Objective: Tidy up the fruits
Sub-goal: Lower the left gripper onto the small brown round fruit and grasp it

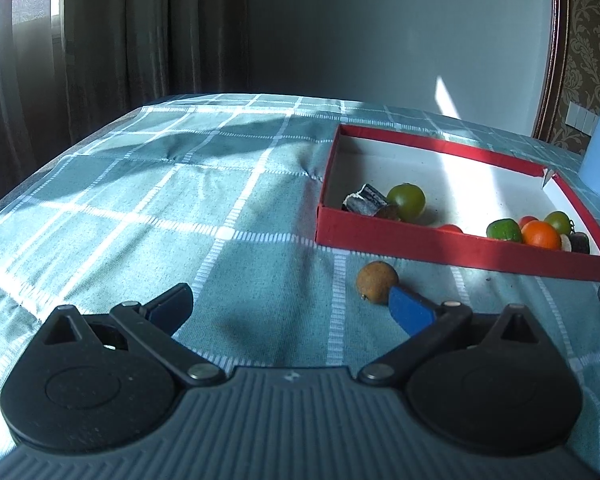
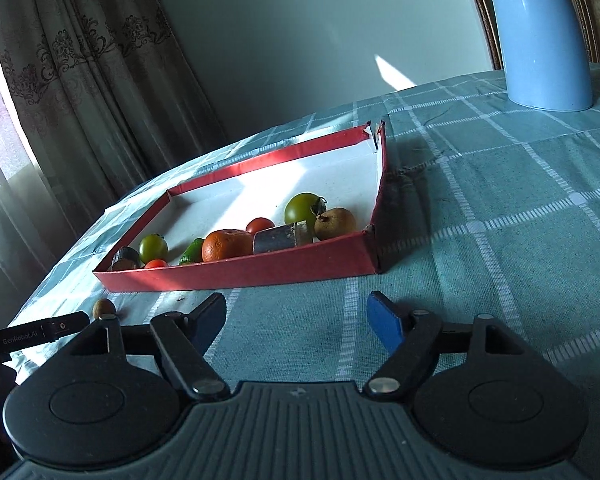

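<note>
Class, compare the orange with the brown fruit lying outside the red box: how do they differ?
The orange sits inside the box; the brown fruit lies on the cloth outside. The orange is bright and larger; the brown fruit is dull and smaller. Both are roundish, and neither is gripped.

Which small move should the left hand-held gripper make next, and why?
Probably shift the left hand-held gripper right to centre on the brown fruit. It lies on the tablecloth outside the red box, beside the right finger, not between the open jaws.
</note>
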Available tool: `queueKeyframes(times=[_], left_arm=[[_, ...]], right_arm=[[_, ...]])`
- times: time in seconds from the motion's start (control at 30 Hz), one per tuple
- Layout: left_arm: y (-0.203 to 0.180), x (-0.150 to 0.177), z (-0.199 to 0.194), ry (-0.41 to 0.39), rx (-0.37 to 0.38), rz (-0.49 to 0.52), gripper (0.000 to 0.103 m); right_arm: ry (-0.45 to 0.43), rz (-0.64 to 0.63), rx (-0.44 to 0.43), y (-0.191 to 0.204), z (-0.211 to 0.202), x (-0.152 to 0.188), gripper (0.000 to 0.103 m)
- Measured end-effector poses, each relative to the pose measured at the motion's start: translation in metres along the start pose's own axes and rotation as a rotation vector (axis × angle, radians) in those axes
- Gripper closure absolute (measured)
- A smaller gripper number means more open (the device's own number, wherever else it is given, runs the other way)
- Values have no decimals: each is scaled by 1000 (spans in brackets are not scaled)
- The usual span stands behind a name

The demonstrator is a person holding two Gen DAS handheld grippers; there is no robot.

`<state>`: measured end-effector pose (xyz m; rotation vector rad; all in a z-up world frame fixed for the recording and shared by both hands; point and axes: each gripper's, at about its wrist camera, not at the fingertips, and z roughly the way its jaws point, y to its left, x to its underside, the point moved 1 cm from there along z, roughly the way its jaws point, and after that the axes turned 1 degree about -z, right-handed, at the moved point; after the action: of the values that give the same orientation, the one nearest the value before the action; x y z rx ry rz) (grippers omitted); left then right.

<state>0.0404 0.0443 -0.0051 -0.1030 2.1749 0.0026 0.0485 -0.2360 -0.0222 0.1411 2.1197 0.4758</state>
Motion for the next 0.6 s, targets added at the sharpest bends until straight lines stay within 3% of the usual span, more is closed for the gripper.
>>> queueKeyframes(times=[0.37, 0.47, 0.53, 0.6], left_arm=[[-44, -7, 16, 2, -10, 114, 2], [-45, -8, 26, 42, -5, 113, 18], [-42, -9, 29, 46, 4, 92, 20], [-42, -8, 28, 41, 18, 91, 35]], right_arm=[[-7, 26, -20, -5, -3, 0, 25], [-8, 30, -23, -6, -3, 0, 25], [-8, 32, -26, -6, -3, 0, 24], [-8, 36, -30, -6, -3, 0, 23]])
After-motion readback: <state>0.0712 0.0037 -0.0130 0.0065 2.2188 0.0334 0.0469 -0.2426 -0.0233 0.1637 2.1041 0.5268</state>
